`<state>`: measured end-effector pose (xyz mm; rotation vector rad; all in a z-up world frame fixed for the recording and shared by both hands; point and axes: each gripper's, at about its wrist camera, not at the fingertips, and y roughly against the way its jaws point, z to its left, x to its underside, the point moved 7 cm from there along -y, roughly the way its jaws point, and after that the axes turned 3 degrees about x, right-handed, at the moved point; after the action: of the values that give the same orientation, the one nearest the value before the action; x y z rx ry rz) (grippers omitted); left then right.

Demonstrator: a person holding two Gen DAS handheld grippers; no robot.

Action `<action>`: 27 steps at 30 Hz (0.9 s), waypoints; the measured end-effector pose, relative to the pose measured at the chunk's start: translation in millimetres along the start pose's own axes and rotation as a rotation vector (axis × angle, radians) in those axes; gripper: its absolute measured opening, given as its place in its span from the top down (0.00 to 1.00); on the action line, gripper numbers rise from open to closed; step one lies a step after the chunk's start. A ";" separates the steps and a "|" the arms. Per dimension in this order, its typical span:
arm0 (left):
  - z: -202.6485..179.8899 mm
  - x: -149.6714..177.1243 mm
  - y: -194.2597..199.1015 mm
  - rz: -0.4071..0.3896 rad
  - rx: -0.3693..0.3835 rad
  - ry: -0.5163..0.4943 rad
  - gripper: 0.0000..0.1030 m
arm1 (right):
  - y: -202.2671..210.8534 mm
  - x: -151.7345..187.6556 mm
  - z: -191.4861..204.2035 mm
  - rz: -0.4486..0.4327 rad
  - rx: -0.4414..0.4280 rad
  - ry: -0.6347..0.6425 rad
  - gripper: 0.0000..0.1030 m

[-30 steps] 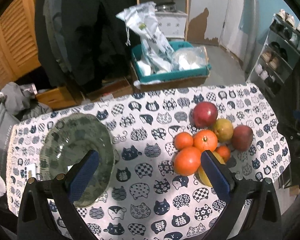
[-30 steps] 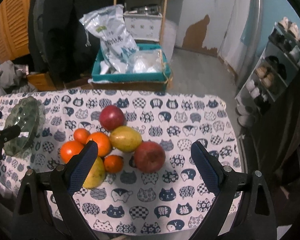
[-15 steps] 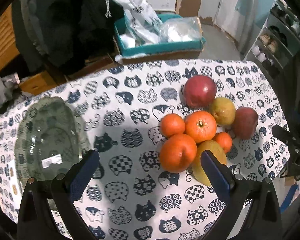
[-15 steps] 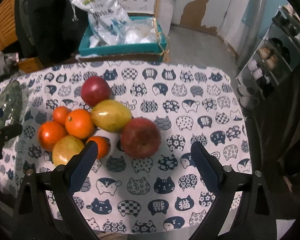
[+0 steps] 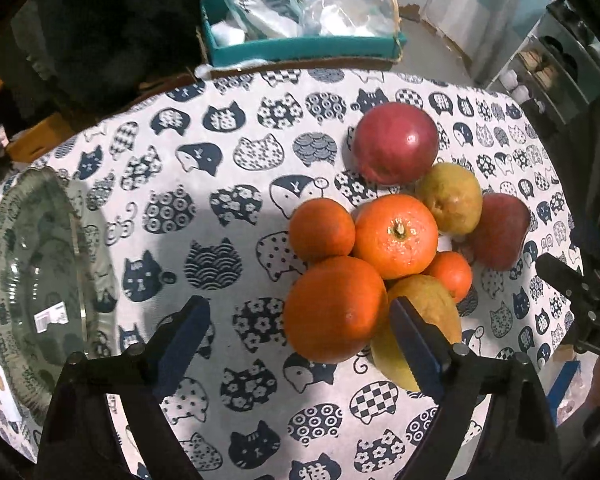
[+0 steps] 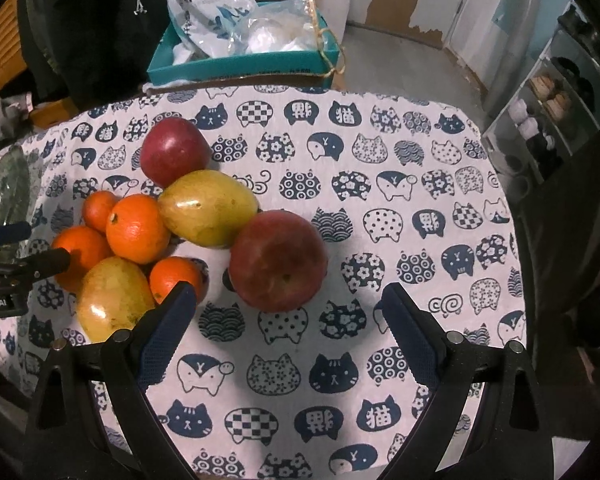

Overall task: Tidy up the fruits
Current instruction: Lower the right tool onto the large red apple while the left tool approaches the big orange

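The left gripper is closing around the nearest orange, not yet pinching; the right gripper is hanging wide beside an apple.

Left gripper jaws closing, right gripper spread wide, both angled steeply downward.

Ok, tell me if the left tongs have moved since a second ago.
Yes. The left tongs have come down toward the tablecloth and the fruit pile; the big orange now lies between their closing jaws, untouched.
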<state>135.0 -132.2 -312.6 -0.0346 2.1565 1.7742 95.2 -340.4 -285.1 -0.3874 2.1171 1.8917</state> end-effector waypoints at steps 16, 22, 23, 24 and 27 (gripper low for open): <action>-6.3 5.2 -15.0 0.040 0.173 0.048 0.41 | -57.6 -6.5 2.1 0.089 -0.055 0.009 0.10; -0.5 8.8 -7.7 0.013 0.092 0.010 0.42 | -75.9 -8.6 4.2 0.119 -0.059 0.014 0.15; 1.1 9.1 -6.7 0.009 0.082 0.004 0.42 | -78.1 -9.1 4.9 0.122 -0.063 0.012 0.17; 2.3 9.2 -6.4 0.008 0.084 0.003 0.42 | -80.1 -9.7 5.9 0.126 -0.071 0.009 0.19; 2.1 8.0 -8.0 0.001 0.077 -0.012 0.41 | -84.4 -10.4 8.8 0.135 -0.084 0.010 0.26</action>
<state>129.9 -130.4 -322.8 -0.0035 2.2149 1.6863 136.8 -340.7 -359.8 -0.2787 2.1237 2.0629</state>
